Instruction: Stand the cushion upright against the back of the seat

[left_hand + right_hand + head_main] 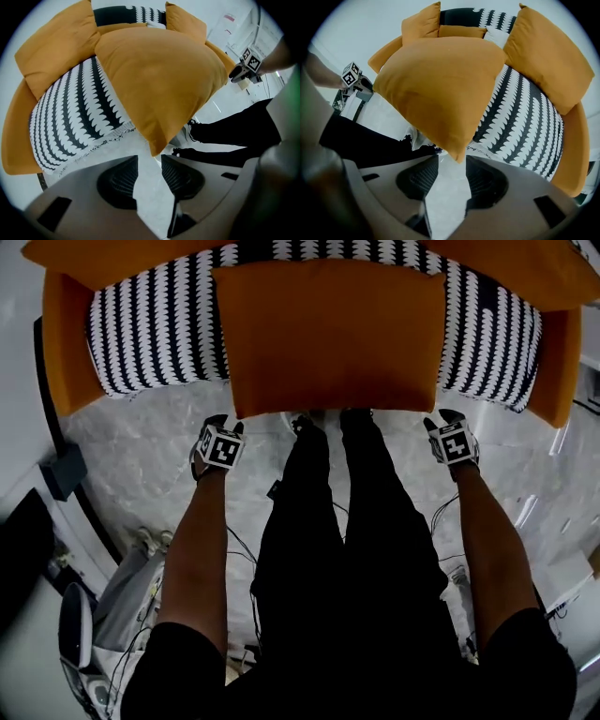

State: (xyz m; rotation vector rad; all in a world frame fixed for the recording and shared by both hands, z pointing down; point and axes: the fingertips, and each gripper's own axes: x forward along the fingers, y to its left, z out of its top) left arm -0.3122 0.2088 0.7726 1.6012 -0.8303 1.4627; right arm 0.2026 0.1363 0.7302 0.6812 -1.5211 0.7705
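Observation:
A large orange cushion [333, 334] lies flat on the sofa's black-and-white patterned seat [150, 334], its front edge overhanging the seat. My left gripper [218, 430] stands by its front left corner and my right gripper [451, 432] by its front right corner, both pointing down. In the left gripper view the cushion [154, 75] ends in a corner just ahead of the open left gripper [149, 165], untouched. In the right gripper view the cushion's [440, 89] corner reaches the mouth of the open right gripper [452, 176]; the pads do not press on it.
Orange back cushions [56, 47] [548, 56] lean on the sofa back [122, 254]. Orange armrests [66, 343] close both ends. The person's black-clad legs [347, 521] stand between the grippers on a grey marble floor [131, 446]. Cables and equipment [122, 596] lie at lower left.

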